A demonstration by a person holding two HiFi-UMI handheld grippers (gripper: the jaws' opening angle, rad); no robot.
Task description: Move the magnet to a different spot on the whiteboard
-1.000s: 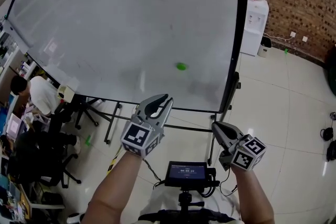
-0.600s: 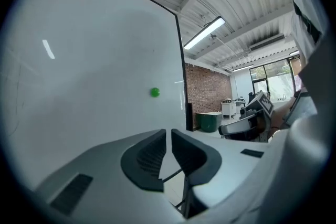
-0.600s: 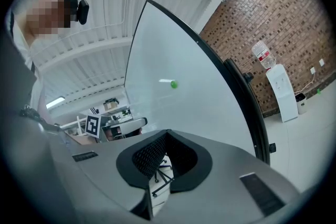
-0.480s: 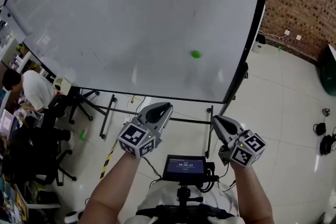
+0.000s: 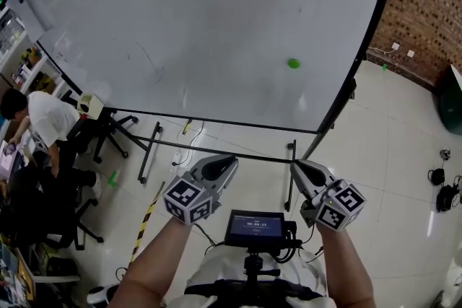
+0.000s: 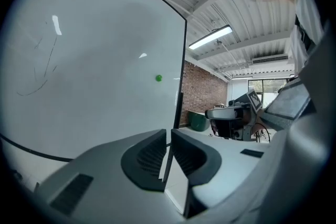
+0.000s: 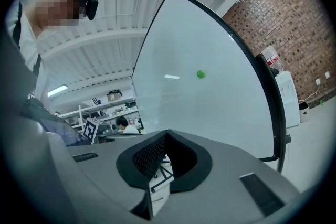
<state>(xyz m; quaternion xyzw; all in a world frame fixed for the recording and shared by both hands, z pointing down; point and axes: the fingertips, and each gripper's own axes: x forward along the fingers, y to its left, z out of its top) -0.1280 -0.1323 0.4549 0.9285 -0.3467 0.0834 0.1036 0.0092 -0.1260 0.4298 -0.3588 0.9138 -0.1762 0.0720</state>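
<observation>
The small green magnet clings right of centre on the whiteboard, well apart from both tools. The left tool has just been closing to an empty slit, and the right tool is closed and empty. The magnet is probably light, hard and slick, so pinch it across its rim.

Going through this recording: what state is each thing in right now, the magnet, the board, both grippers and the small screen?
magnet: stuck on the whiteboard near its right edge, nothing touching it.
whiteboard: standing on its stand, mostly blank, faint pen marks toward the left.
left gripper: jaws have just been closing, now a thin slit apart, nothing between them.
right gripper: jaws together, empty.
screen: lit.
</observation>
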